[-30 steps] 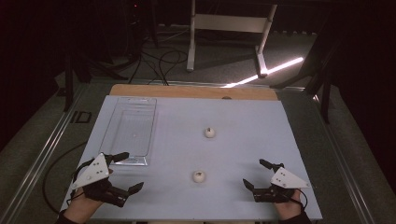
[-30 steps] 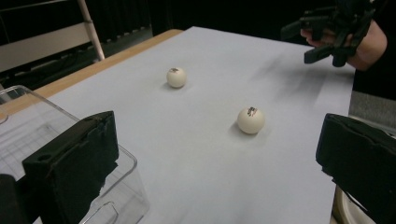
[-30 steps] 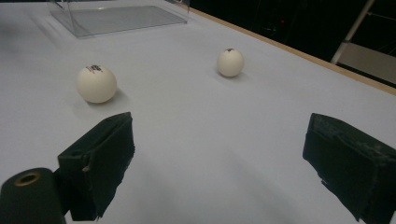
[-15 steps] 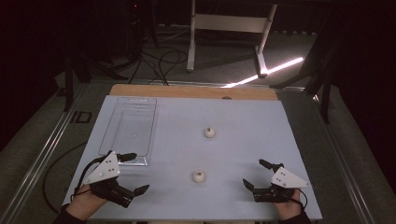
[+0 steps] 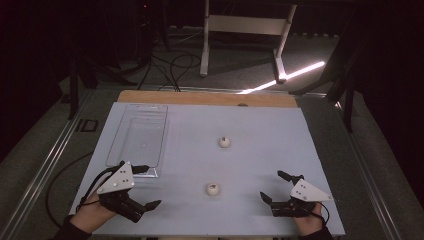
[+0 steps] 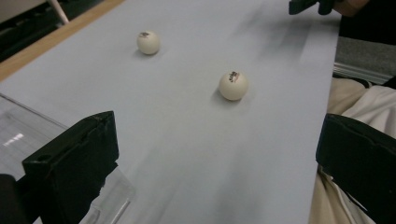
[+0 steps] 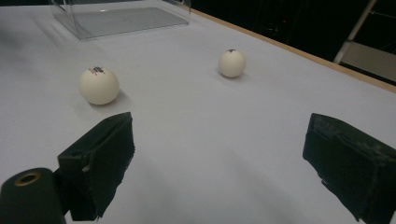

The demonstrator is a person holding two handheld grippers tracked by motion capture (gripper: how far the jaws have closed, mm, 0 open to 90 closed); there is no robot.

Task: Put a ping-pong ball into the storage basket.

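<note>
Fingers of both grippers released, jaws spread wide, nothing between them. Left gripper (image 5: pixel 148 186) low at the near-left of the pale blue table sheet (image 5: pixel 260 150), its far jaw just beside the near end of the clear rectangular plastic tray (image 5: pixel 136 141); right gripper (image 5: pixel 276 186) at the near-right. Near white ping-pong ball (image 5: pixel 212 189) lies between the two grippers, apart from both; in the left gripper view it sits ahead and somewhat right of centre (image 6: pixel 233 85), in the right gripper view just beyond the left-hand jaw (image 7: pixel 98 85). Far white ping-pong ball (image 5: pixel 224 142) rests mid-sheet, well apart from the near one. Balls are round, no long axis; the near ball's small printed mark faces up, the far ball shows a dark spot on top. Print too small to read. Tray's long axis runs away from the person; its near corner is cut off in the left gripper view, partly behind the jaw. Wooden table edge (image 5: pixel 200 97) shows past the sheet's far side. Open sheet all round both balls; surroundings dark, hard to make out.
</note>
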